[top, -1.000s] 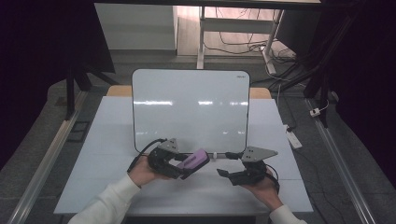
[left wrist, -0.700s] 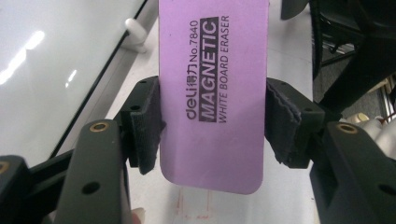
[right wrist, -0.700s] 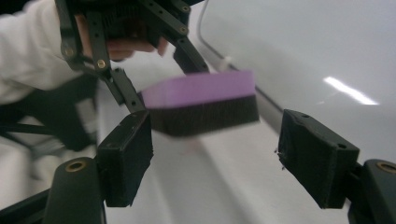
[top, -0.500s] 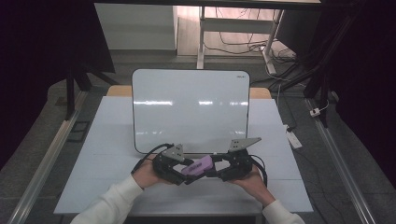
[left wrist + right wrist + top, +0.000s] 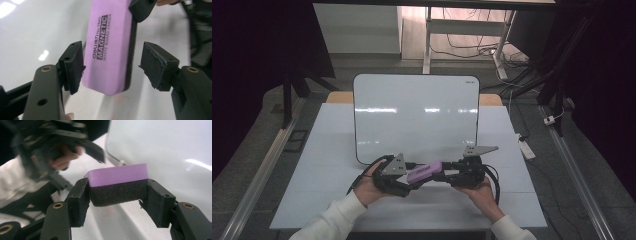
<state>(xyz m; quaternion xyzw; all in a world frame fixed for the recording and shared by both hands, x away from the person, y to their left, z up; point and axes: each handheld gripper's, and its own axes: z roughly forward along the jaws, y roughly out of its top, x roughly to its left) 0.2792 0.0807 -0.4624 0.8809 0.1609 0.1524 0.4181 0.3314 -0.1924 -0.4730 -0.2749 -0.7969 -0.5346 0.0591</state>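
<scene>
Tabletop [image 5: 327, 150]: pale, rectangular, with both forearms entering over its near edge; whiteboard [image 5: 414, 117] standing along the middle of the tabletop, leaning back toward the far edge, lower rim resting just beyond the two grippers.

Left gripper [image 5: 404, 184] and right gripper [image 5: 447, 176]: held just above the tabletop near the middle of the near edge, pointed at each other, close enough to share one object.

Purple magnetic eraser [image 5: 424, 171]: suspended between the two grippers, clear of the tabletop, in front of the whiteboard's lower rim; black felt layer on one face.

Left gripper [image 5: 112, 67] — released; jaws have just been opening; eraser [image 5: 110, 47] between them, one pad at its edge, the other standing clear with a visible gap.

Right gripper [image 5: 117, 202] — clenched on the eraser [image 5: 117, 187]; jaws have just been closing; both pads pressed against the ends of the felt layer, purple top showing above them.
</scene>
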